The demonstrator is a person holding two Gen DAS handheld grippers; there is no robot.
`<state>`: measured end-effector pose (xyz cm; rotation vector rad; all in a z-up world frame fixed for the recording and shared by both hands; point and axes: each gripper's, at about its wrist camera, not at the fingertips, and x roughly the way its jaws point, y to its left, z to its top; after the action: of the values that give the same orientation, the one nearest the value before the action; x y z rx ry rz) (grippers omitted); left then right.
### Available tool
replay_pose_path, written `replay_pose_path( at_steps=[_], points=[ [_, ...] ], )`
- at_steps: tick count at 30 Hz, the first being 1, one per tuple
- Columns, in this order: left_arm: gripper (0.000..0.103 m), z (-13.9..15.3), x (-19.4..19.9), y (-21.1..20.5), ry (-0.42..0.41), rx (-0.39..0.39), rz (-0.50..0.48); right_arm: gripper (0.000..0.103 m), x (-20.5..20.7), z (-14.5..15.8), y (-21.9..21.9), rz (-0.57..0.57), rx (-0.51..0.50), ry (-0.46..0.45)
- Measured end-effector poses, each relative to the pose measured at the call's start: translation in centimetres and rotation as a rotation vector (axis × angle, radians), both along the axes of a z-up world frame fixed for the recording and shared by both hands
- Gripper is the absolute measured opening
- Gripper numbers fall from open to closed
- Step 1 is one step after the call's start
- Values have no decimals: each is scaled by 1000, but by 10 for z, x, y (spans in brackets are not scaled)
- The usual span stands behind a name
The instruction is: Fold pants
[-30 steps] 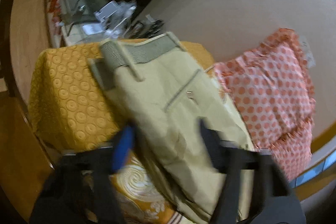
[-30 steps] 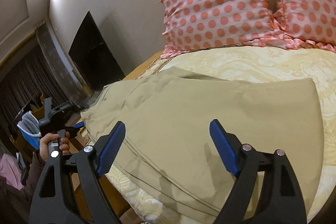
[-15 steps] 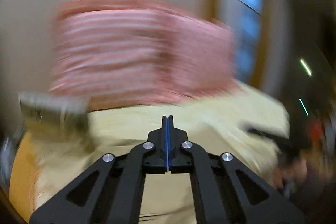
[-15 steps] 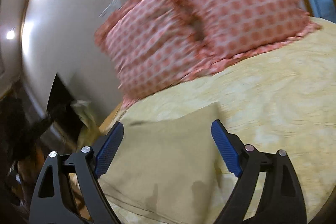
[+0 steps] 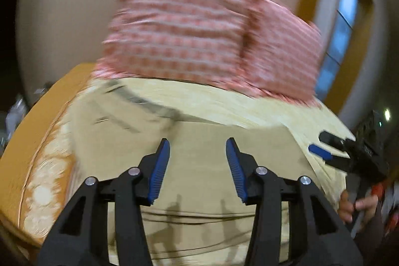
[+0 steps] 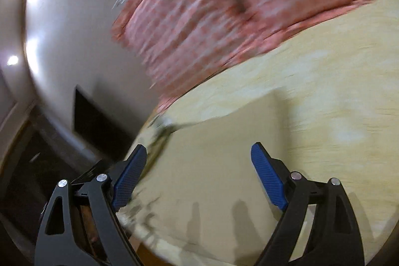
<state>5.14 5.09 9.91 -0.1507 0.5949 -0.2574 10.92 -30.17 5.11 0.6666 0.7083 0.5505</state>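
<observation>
Both left tongs (image 5: 198, 166) and right tongs (image 6: 199, 176) gape empty over the folded pants (image 5: 207, 146); a careless regrasp could pinch one layer only, dragging the fold askew.

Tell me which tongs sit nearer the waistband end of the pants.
Left. The left tongs hang open above the pants, with the waistband just ahead. The right tongs are open at the far edge, away from it.

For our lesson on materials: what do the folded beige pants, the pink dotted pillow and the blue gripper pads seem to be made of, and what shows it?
Folded beige pants: matte woven cloth, probably cotton twill; soft creases, no shine.
Pink dotted pillow: printed fabric, soft and puffed; blur hides the weave.
Blue gripper pads of the right gripper: likely ribbed rubber or plastic; fine surface texture.
</observation>
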Motion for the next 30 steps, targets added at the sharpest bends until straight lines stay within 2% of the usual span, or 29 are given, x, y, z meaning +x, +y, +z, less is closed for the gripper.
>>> replay_pose_path(
  at_steps=[2,5,9,10,15,16,18,19,20,23,25,27,30],
  points=[
    [53,0,-5,21,-1,-17,50,87,21,9,39,103,10,38],
    [62,5,-17,36,-20,-13,114,87,60,11,97,209,49,148],
    [66,6,-39,53,-38,-16,143,85,108,-7,156,233,54,307],
    [68,6,-44,59,-41,-20,150,80,123,-16,174,235,39,358],
    [72,-1,-56,80,-35,-32,188,76,155,-35,215,193,-56,410],
    [73,-3,-58,85,-31,-34,198,76,157,-33,219,172,-63,391],
    [73,-6,-61,93,-24,-45,213,61,163,-30,227,172,-76,378],
    [73,-8,-62,97,-20,-52,219,37,163,-32,231,154,-102,375],
    [74,-9,-62,100,-17,-58,222,26,163,-36,233,150,-113,364],
    [74,-11,-65,106,-18,-77,225,19,155,-34,232,161,-63,307],
    [76,-11,-64,107,-21,-77,229,16,152,-22,223,167,14,270],
    [76,-12,-62,107,-18,-86,226,15,148,-6,212,157,70,232],
    [77,-14,-61,106,-21,-93,219,15,120,32,176,94,98,90]
  ],
)
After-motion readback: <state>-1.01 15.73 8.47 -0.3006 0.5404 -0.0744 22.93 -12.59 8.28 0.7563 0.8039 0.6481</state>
